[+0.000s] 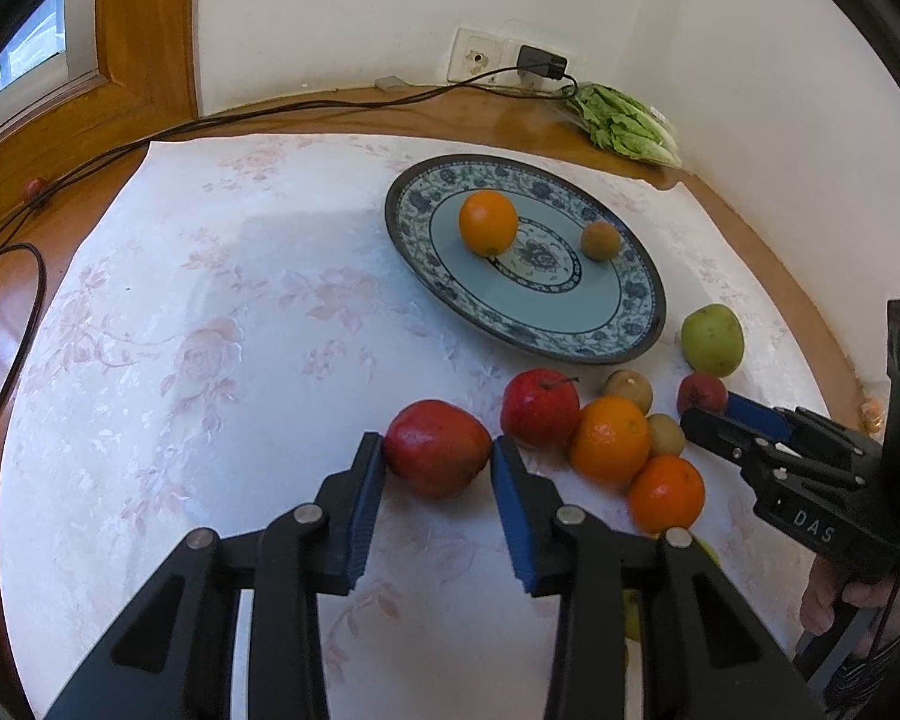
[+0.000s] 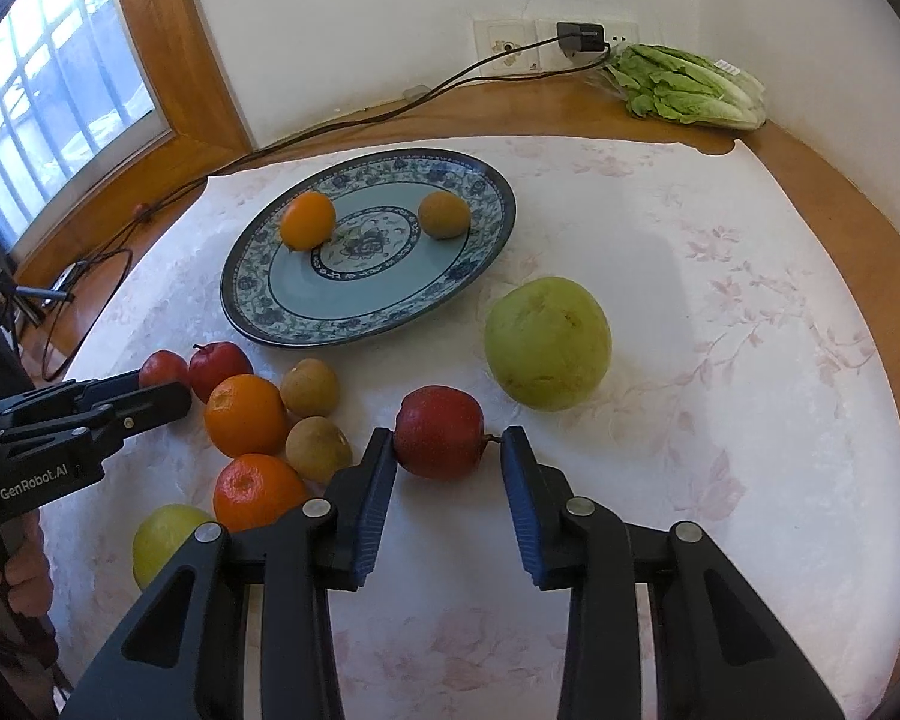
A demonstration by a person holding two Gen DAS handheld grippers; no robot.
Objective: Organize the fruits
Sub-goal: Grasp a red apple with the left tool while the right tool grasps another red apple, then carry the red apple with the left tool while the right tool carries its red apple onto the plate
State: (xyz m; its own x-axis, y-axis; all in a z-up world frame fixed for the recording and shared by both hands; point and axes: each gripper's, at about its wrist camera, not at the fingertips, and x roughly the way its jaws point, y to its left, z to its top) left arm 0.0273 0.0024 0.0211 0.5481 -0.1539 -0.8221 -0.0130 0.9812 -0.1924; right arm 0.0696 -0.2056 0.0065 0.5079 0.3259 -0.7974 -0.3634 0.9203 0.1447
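My left gripper (image 1: 437, 450) clasped a red apple (image 1: 437, 447) near the plate (image 1: 642, 324). My right gripper (image 2: 448, 444) bracketed another small red apple (image 2: 440, 431); contact was unclear. Only its view showed a yellow-green fruit (image 2: 162, 540).

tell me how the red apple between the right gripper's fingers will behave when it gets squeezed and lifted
The red apple looks round and glossy, so it may roll or slip. It lies sideways with its stem toward one finger, so the right gripper may press on the stem. It looks firm.

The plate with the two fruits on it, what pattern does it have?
The plate is pale blue with dark blue flower bands; clearest in the right wrist view.
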